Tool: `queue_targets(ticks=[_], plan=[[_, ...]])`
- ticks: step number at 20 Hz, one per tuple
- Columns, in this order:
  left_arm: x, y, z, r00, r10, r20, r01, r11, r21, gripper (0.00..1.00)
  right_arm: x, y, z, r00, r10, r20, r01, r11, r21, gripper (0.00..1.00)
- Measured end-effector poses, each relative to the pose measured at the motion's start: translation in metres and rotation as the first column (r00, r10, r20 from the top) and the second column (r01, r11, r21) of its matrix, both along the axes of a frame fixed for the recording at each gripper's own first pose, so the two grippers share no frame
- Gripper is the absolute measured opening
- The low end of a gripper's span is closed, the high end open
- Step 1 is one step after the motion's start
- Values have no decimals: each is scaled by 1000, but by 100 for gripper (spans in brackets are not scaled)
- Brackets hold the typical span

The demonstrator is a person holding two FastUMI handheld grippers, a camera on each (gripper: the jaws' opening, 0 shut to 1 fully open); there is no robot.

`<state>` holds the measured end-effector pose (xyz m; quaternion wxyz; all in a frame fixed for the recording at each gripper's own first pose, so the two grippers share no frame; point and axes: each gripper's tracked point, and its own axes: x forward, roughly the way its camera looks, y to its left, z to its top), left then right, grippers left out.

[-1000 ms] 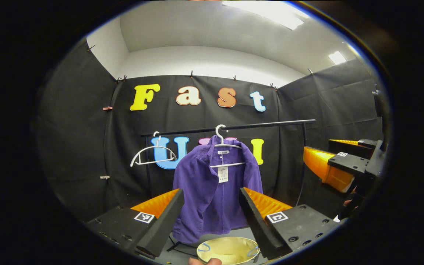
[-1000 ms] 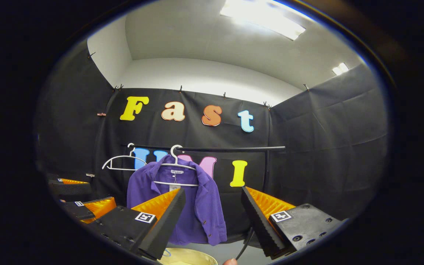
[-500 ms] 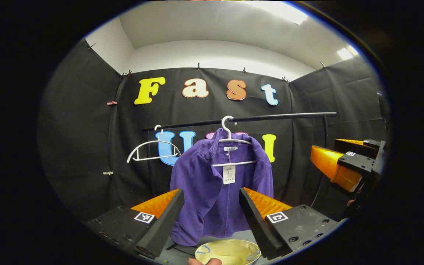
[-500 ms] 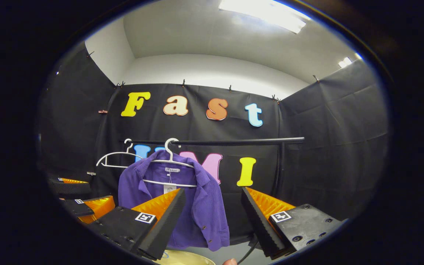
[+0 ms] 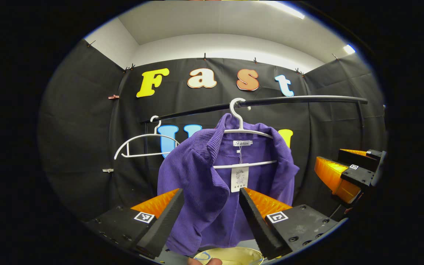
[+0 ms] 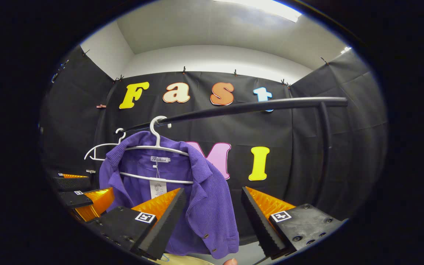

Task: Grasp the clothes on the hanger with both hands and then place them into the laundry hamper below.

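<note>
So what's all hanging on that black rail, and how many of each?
White hangers: 2, one bare, one carrying the jacket
Purple jackets: 1
Paper tags on the jacket: 1
Total: 4

Light is pouring down from the ceiling panels (image 6: 267, 5), which are blowing out to pure white glare at the top of both views. The pale ceiling (image 5: 212, 22) is glowing evenly, while the black cloth walls (image 6: 344, 140) are soaking up light and staying dim, folds barely reading. The purple jacket (image 5: 212, 184) is showing crisp, its ribbing sharp in the left gripper view. Fisheye distortion is bending the clothes rail (image 6: 256, 106) into a curve and squeezing everything near the rim, where a faint blue fringe is creeping in. Shadows are staying soft.
</note>
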<state>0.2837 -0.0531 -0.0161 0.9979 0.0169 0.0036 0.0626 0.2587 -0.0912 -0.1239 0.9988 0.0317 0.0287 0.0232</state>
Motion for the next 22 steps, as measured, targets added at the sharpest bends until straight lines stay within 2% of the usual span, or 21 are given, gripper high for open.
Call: queue_targets(ticks=[5,8,12,15,17,20,21,22], plan=[[45,10,-2,998,58,13,-59,998,2,92,44,6,-27,1000,26,-7,-26,999,41,97],[60,14,-7,996,86,16,-86,996,12,94,59,24,-39,998,69,-1,-69,996,51,97],[74,18,-13,993,115,19,-115,992,45,95,80,36,-56,996,88,-6,-88,995,44,98],[78,21,-13,991,128,28,-130,989,72,84,95,39,-74,996,73,-52,-72,997,23,95],[79,32,-12,984,176,37,-179,979,99,59,97,54,-81,987,138,-88,-131,989,72,67],[80,34,-11,984,177,34,-180,977,113,21,94,67,-76,977,200,-75,-186,970,159,25],[81,32,-13,986,163,20,-164,979,121,13,92,66,-74,976,207,-66,-195,969,149,12],[81,34,-15,988,155,6,-155,980,129,17,94,67,-74,976,211,-57,-203,971,127,12]])
